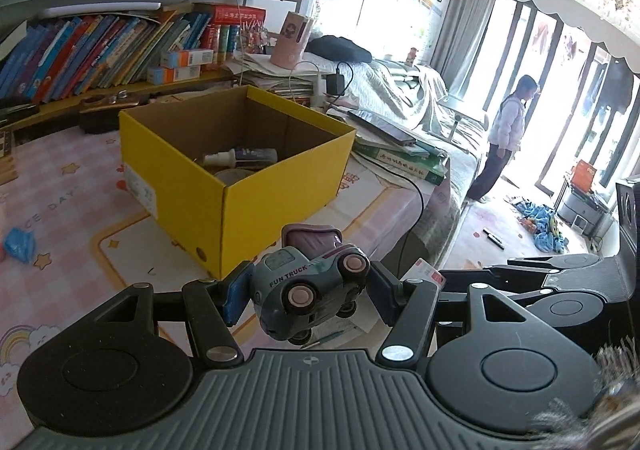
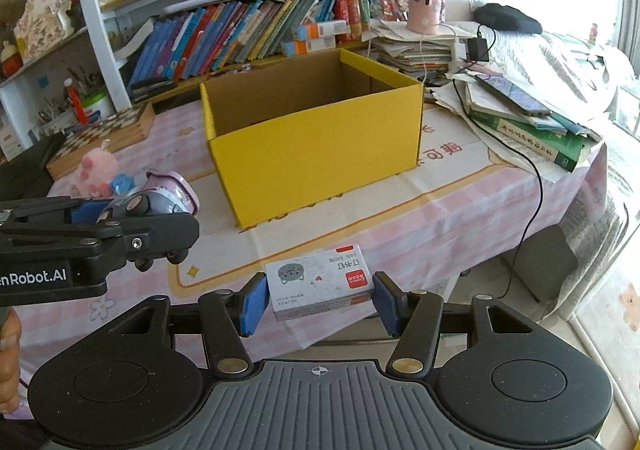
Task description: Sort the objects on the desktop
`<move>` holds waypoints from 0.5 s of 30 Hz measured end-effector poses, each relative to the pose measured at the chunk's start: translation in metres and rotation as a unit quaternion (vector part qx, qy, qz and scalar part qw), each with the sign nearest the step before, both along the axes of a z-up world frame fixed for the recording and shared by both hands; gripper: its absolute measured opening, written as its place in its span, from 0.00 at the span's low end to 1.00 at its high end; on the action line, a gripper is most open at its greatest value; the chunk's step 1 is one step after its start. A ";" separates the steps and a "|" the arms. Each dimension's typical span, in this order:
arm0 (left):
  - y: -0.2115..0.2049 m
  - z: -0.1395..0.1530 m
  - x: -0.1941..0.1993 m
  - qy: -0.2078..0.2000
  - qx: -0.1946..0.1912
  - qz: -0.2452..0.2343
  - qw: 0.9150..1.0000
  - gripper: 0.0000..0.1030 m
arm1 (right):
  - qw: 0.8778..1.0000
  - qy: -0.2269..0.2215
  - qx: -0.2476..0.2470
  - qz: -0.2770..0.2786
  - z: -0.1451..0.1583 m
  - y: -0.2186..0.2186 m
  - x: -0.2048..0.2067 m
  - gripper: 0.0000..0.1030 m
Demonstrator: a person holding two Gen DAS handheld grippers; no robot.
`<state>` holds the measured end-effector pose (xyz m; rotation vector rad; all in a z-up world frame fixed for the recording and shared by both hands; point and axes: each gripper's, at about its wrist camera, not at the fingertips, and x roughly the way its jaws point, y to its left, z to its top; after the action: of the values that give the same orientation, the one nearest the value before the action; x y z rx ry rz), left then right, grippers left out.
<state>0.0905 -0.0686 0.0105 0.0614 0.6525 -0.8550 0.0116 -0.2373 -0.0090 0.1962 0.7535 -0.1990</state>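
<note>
From the left wrist, the left hand-held gripper (image 1: pixel 306 292) clamps one "FUN TRUCK" toy truck (image 1: pixel 308 292) between its blue pads, and just ahead one open yellow cardboard box (image 1: pixel 256 206) shows its inside: a spray bottle (image 1: pixel 240 158) and a tape roll (image 1: pixel 232 174). From the right wrist, the right hand-held gripper (image 2: pixel 318 302) grips one staple box (image 2: pixel 320 282) above the desk (image 2: pixel 460 210) near its front edge, the yellow box's contents are hidden by its wall, bare cloth lies between, and the left hand-held gripper with the truck hangs off to its left.

Each black plastic two-finger gripper (image 1: pixel 306 292) (image 2: pixel 320 300) has blue ribbed pads (image 2: pixel 254 302), silver pivot screws and a grey ridged body; white lettering marks one.
</note>
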 end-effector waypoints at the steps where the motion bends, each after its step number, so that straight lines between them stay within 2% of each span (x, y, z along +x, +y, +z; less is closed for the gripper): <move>1: -0.003 0.000 0.001 0.000 0.001 0.001 1.000 0.57 | 1.000 0.000 0.001 0.002 0.000 -0.004 0.002 0.55; 15: -0.045 0.012 0.016 -0.021 0.005 0.032 0.999 0.57 | 0.999 -0.014 0.003 0.044 0.005 -0.048 0.034 0.55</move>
<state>0.1067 -0.1135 0.0225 0.0662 0.6162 -0.7863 0.0455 -0.2856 -0.0043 0.1705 0.7325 -0.1093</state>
